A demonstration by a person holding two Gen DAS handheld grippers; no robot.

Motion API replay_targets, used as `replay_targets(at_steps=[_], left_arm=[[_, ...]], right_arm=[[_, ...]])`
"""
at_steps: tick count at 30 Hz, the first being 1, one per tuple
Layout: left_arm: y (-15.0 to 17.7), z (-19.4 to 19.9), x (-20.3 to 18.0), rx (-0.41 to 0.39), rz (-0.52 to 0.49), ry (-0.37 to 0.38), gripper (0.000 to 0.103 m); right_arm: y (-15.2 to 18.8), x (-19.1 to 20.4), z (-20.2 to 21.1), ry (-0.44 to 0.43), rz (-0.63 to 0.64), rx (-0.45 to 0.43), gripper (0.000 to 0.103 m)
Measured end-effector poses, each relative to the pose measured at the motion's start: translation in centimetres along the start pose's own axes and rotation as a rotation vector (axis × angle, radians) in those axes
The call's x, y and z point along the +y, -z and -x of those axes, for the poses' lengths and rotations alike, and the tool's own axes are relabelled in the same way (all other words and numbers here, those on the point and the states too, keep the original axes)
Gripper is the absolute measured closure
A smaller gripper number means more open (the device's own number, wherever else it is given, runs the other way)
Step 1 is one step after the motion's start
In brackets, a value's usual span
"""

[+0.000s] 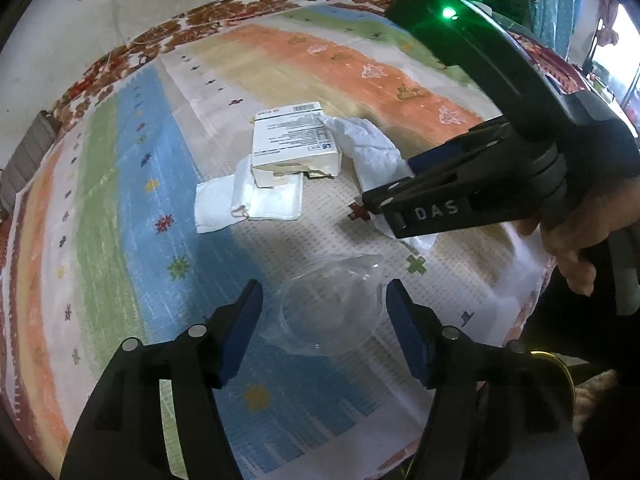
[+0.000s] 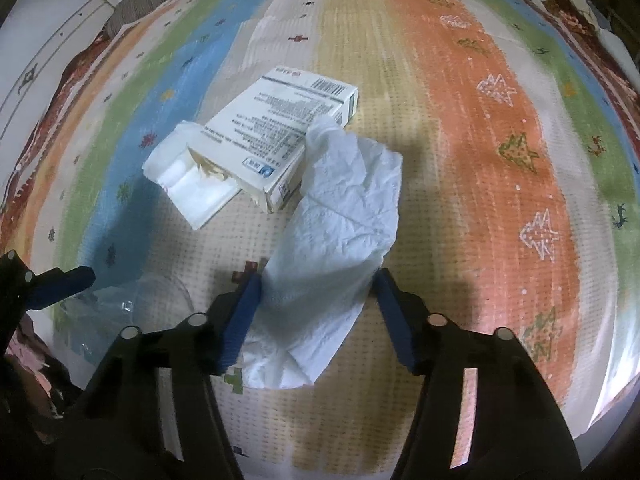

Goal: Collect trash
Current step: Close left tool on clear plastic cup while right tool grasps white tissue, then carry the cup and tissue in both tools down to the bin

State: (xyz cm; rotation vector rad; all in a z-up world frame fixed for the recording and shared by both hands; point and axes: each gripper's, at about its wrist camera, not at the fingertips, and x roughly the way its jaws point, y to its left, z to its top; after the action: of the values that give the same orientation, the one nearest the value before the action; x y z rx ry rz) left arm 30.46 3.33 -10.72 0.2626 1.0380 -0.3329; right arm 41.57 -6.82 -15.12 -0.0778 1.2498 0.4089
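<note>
surface: a bed covered by a striped cloth (image 2: 460, 128) in blue, green, cream and orange bands, with small stitched crosses and trees.
box: a torn white box (image 2: 280, 136) lies flat near the middle of the bed, printed side up, its ripped end toward the camera in the right wrist view.
folded tissue: a white folded tissue (image 1: 248, 204) sits partly under the box's torn end, on the blue and cream bands.
crumpled tissue: a long crumpled tissue (image 2: 344, 240) runs from the box's side toward the near edge of the bed; its far tip rests on the box.
cup: a clear plastic cup (image 1: 328, 308) lies on its side near the near edge, just beside the crumpled tissue.
left tool: the left tool (image 1: 324, 320) is spread, one blue pad on either side of the cup; whether the pads touch it cannot be told.
right tool: the right tool (image 2: 316, 312) is spread over the near end of the crumpled tissue, its left pad against the paper, its right pad just beside it.
hand: a hand (image 1: 576, 240) grips the right tool's handle.
</note>
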Motion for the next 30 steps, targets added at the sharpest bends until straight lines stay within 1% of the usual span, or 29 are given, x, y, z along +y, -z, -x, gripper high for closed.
replay_targets(at_steps=[3,5,6,11,15,19,22,25,27,29,30], left_arm=[[0.0,-0.2,-0.6,0.001,-0.019,-0.011,0.039],[0.1,-0.5,-1.1,0.009,-0.042,-0.039,0.041],[0.1,-0.6,-1.2,0.011,-0.05,-0.053,0.049],[0.3,-0.3,-1.1,0.008,-0.032,-0.059,0.05],[0.2,-0.2,-0.2,0.032,0.025,-0.087,0.053],[0.1,0.5,1.2,0.055,0.151,-0.102,0.054],[-0.1,1.1,1.6,0.068,0.227,-0.115,0.055],[-0.2,2.2,1.9,0.076,0.317,-0.089,0.055],[-0.2,2.8,1.7,0.064,0.329,-0.085,0.055],[-0.3,3.9,1.2,0.03,0.316,-0.096,0.055],[-0.2,4.3,1.2,0.03,0.33,-0.093,0.055]], right_arm=[[0.1,0.0,0.0,0.01,0.007,-0.002,0.059],[0.2,0.0,0.1,0.014,0.009,-0.002,0.068],[0.2,-0.1,0.1,0.019,0.012,-0.002,0.07],[0.3,-0.5,0.2,0.017,0.017,0.004,0.091],[0.5,-0.9,1.0,0.008,0.015,0.005,0.094],[0.8,-1.2,2.0,0.004,0.016,-0.005,0.094],[1.4,-1.2,3.1,-0.002,0.024,-0.011,0.095],[2.0,-1.1,4.2,-0.008,0.035,-0.018,0.095],[2.6,-0.9,5.1,-0.014,0.047,-0.025,0.095],[3.0,-0.5,6.0,-0.017,0.069,-0.037,0.095],[3.3,-0.1,6.5,-0.015,0.085,-0.045,0.095]])
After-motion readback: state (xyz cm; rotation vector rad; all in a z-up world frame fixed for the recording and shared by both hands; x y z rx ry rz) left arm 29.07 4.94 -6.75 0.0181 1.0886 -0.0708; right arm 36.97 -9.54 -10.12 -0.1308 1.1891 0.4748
